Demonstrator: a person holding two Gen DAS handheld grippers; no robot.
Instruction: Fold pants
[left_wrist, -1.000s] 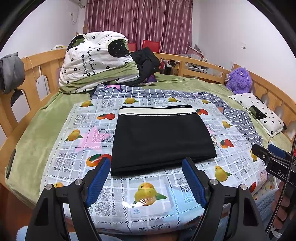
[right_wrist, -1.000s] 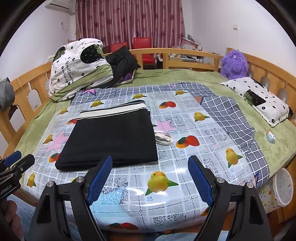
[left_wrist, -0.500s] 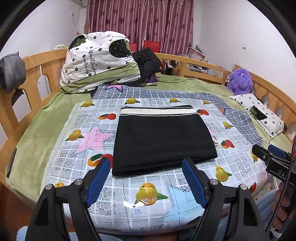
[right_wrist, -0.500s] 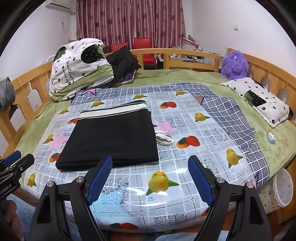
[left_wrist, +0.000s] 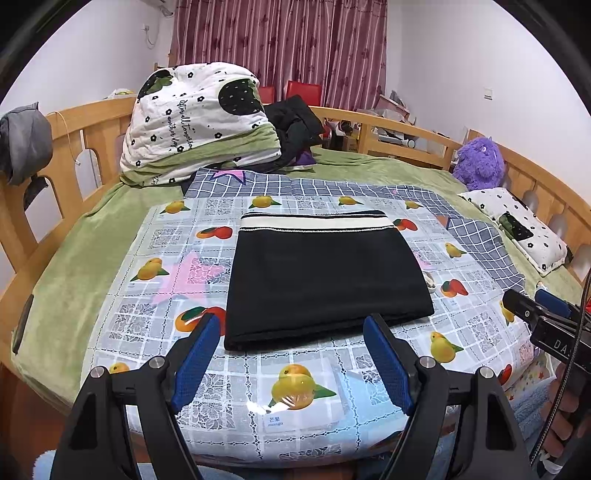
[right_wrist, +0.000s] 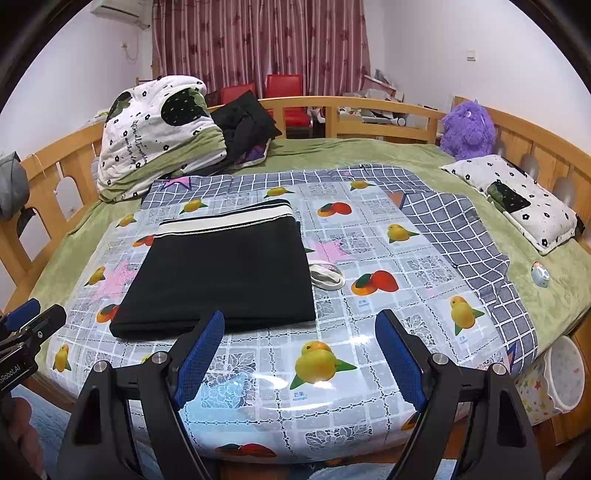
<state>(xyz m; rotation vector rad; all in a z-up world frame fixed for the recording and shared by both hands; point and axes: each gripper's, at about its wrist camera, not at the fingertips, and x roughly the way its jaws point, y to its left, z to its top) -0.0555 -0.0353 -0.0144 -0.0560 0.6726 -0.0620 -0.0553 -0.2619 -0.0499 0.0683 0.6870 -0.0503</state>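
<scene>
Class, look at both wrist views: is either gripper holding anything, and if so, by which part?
Nothing is held. The left gripper and right gripper are open and empty, short of the folded black pants.

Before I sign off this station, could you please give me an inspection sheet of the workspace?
Surface: fruit-print plastic sheet over a checked cloth on the bed.
Job's things: black pants, folded into a flat rectangle, pale waistband at the far edge.
Clutter: small white item beside the pants; folded quilt; purple plush toy; pillow.
Grippers: left hand-held gripper and right hand-held gripper both open, empty, short of the pants.
Cables: braided cable.
Surroundings: wooden bed rail, curtains.
</scene>
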